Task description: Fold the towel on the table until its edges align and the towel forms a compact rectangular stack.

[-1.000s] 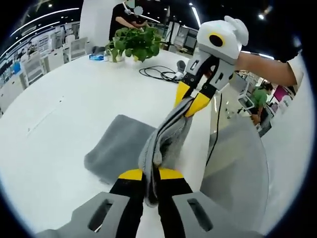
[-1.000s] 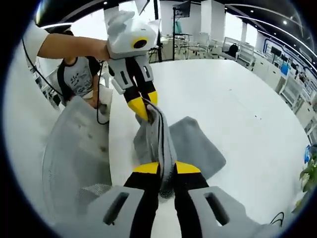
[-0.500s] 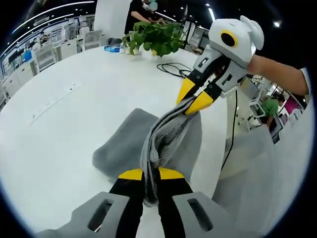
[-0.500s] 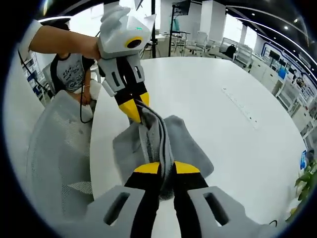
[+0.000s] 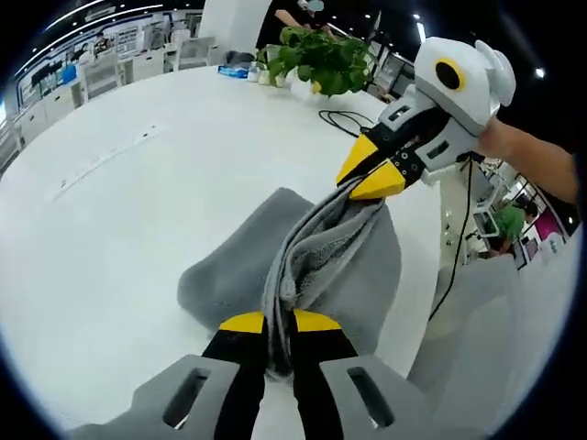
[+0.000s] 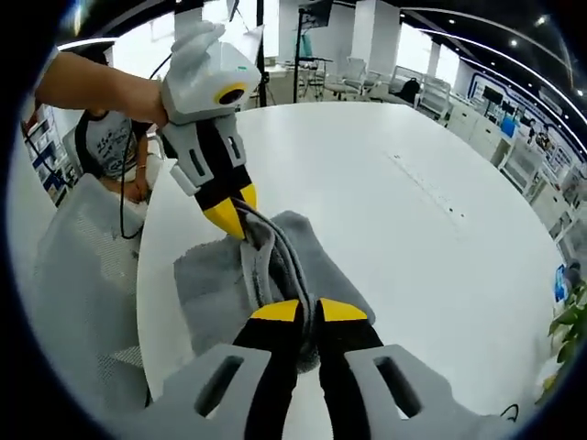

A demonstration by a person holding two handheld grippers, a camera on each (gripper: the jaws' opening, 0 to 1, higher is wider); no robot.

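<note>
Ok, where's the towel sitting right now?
The grey towel lies near the white table's edge, its bunched edge stretched between the left gripper and right gripper, both clamped on it.

"How was the light?"
"Bright, from ceiling strips (image 5: 101, 11); the white table (image 5: 119, 211) glared, shadows stayed soft."
"Sharpness?"
"Crisp centrally; fisheye bending and smearing toward the edges."

You have a large round white table (image 5: 119, 229) under you, with a leafy green potted plant (image 5: 326, 60) and a coiled black cable (image 5: 344, 119) at the top of the left gripper view. A grey mesh office chair (image 6: 78, 275) sits at the left of the right gripper view, and rows of white desks and chairs (image 6: 367, 78) under bright strip lights fill the open office along the top.
</note>
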